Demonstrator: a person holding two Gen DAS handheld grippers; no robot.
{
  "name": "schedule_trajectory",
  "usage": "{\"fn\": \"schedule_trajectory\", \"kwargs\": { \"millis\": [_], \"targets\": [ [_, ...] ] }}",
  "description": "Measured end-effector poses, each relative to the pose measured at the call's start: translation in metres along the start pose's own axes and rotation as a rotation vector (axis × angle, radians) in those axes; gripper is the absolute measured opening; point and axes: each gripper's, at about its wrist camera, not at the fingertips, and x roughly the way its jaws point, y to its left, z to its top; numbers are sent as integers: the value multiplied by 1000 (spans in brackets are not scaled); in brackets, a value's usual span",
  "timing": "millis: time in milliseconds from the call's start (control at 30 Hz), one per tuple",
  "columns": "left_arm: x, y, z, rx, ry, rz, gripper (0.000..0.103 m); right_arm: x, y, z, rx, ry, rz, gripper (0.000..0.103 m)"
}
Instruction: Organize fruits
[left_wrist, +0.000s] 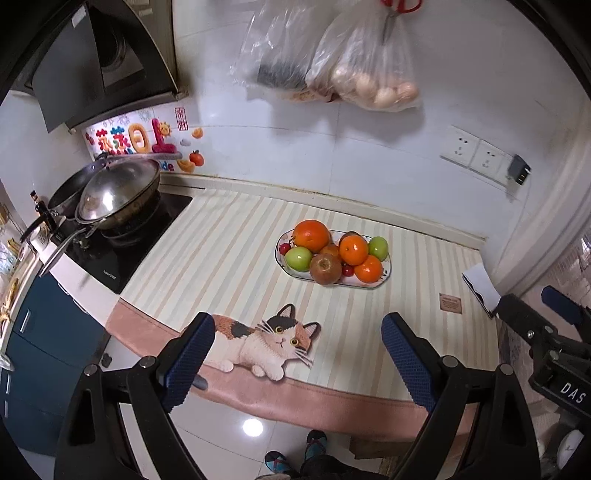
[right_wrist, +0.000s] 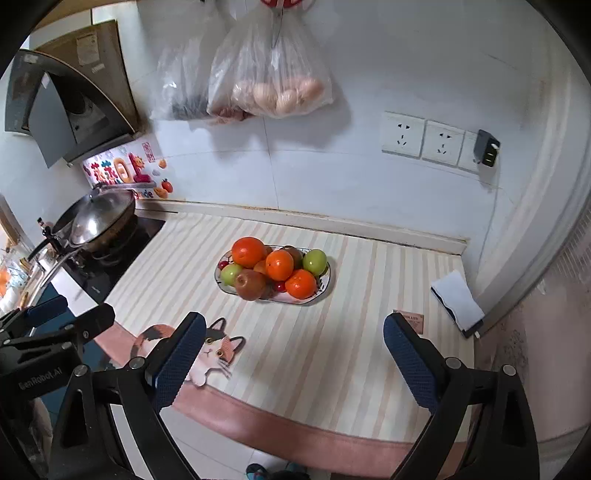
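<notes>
You're at the opening step, nothing picked. The striped mat (right_wrist: 332, 332) covers the countertop; the plate (right_wrist: 325, 286) sits mid-mat toward the back edge, heaped with fruits (right_wrist: 279, 264): oranges, green and brownish apples, perhaps cherries, too small to be sure. Left gripper (left_wrist: 299, 354) and right gripper (right_wrist: 295, 352) hover at the front edge, jaws spread, empty, well short of the plate. Next: reach forward, choose a top fruit.

Small tiled kitchen, striped cat-print mat on the counter

White tile wall (right_wrist: 369, 74) at the far side carries wall sockets (right_wrist: 423, 138) on the right and hanging plastic bags (right_wrist: 266, 81); a range hood (left_wrist: 96, 62) sits far left above a lidded wok (left_wrist: 110, 195) on the stove. Glossy floor tiles (left_wrist: 221, 435) reflect a ceiling light.
</notes>
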Motion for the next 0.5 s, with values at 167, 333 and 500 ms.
{"fn": "schedule_trajectory", "kwargs": {
  "millis": [167,333,500],
  "targets": [
    [-25,2,-16,19,-26,3,92,-37,8,-16,1,-41,-16,99],
    [-41,4,-25,23,-46,-8,92,-59,13,-30,12,-44,-18,99],
    [-46,2,-30,21,-51,-21,92,-66,11,-42,31,-32,-9,99]
  ]
}}
